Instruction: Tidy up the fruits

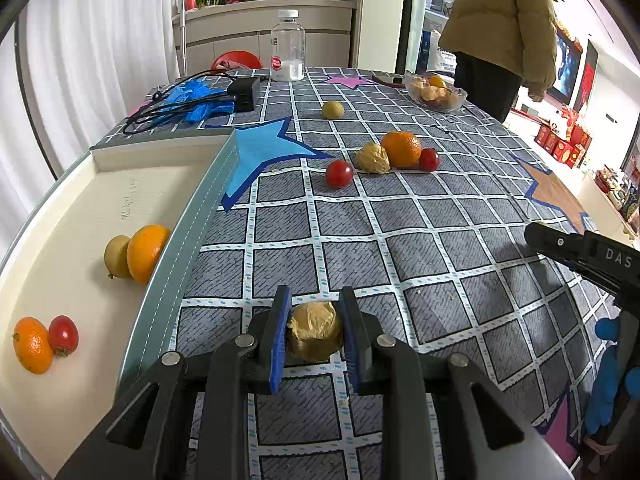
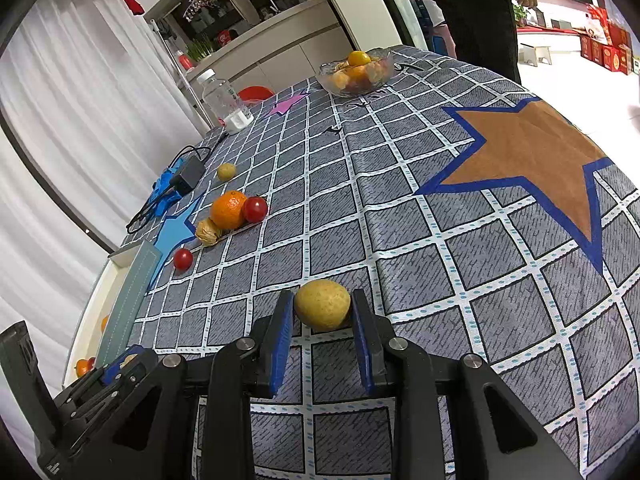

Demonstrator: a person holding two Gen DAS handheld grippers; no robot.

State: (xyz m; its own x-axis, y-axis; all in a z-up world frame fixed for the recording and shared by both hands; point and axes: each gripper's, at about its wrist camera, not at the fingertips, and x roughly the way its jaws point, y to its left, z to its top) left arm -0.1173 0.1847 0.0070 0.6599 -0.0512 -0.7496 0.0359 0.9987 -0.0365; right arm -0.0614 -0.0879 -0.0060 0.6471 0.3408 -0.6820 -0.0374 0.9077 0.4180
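My left gripper (image 1: 314,330) is shut on a husked groundcherry (image 1: 315,331), held just above the tablecloth beside the white tray (image 1: 80,208). The tray holds two oranges (image 1: 147,252), a yellow-green fruit (image 1: 117,256) and a cherry tomato (image 1: 63,335). My right gripper (image 2: 323,320) is shut on a yellow-green fruit (image 2: 323,305) over the cloth. On the table lie an orange (image 1: 401,149), another groundcherry (image 1: 372,157), two cherry tomatoes (image 1: 339,174) and a yellow-green fruit (image 1: 333,110).
A glass bowl of fruit (image 1: 434,90) stands at the far right. A plastic bottle (image 1: 287,46), a black charger with cables (image 1: 244,94) and blue gloves (image 1: 192,98) lie at the far left. A person (image 1: 504,32) stands behind the table.
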